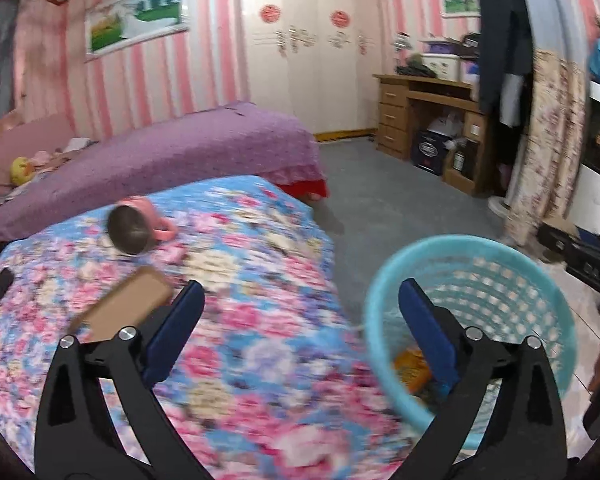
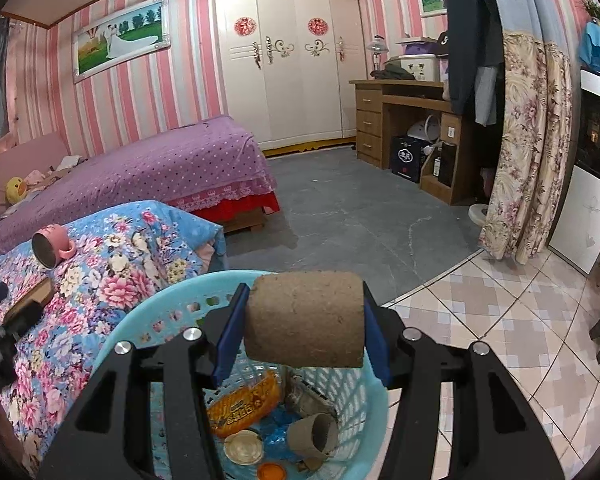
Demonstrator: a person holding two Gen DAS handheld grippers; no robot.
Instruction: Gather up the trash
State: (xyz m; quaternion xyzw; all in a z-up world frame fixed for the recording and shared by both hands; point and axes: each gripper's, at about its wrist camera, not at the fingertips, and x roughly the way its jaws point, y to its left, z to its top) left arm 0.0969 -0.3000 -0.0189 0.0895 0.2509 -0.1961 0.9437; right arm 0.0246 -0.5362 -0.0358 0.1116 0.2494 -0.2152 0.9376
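A: Right tool [image 2: 305,320] clamped on a cardboard tube [image 2: 305,318], held crosswise between the blue pads, directly over the turquoise basket [image 2: 172,312]. Ready to let go, by the look of it.

B: Agreed. Already down in the basket: an orange wrapper [image 2: 244,404], another tube [image 2: 314,434], a round metal lid [image 2: 243,446], blue scraps. Room enough for one more.

A: Risks?

B: Held near the far rim rather than over the middle. Could clip the edge on release and roll off onto the tiled floor [image 2: 500,320]. Also light and round, so liable to bounce off the pile below.

A: And the left tool [image 1: 300,320]?

B: Spread wide, gripping nothing, hovering between the floral bedspread [image 1: 240,280] and the basket rim. Blurred view, so likely swinging; could knock the basket and tip it, being light plastic.

A: Left to collect?

B: On the bedspread: a flat brown cardboard piece [image 1: 128,304] near the left tool, and a pink mug [image 1: 134,228] lying on its side. Hard to call the mug trash.
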